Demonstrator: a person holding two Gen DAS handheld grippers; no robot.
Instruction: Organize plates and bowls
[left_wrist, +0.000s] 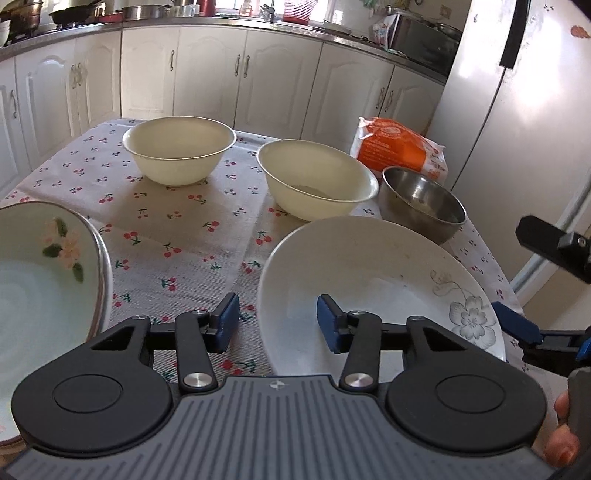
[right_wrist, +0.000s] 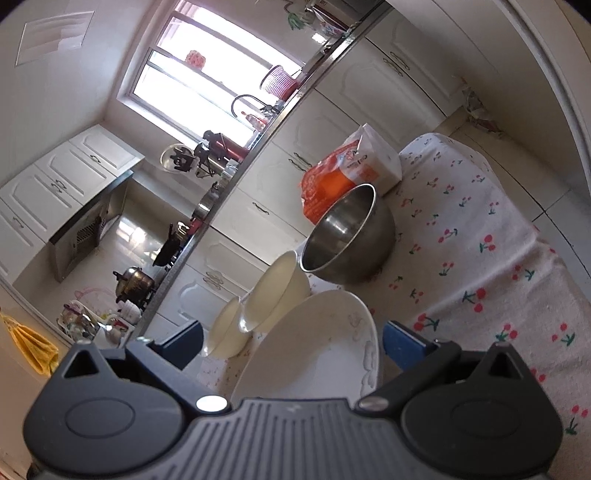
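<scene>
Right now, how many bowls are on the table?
3: one cream bowl at the far left, another cream bowl in the middle, and a steel bowl right beside it. None look hidden.

The orange-and-white bag bears print (too blurred to read); no other lettering shows.

Cherry-print tablecloth carries two cream bowls, steel bowl, orange bag.

Daylight from a window falls on white cabinets and a cherry-print tablecloth.
</scene>
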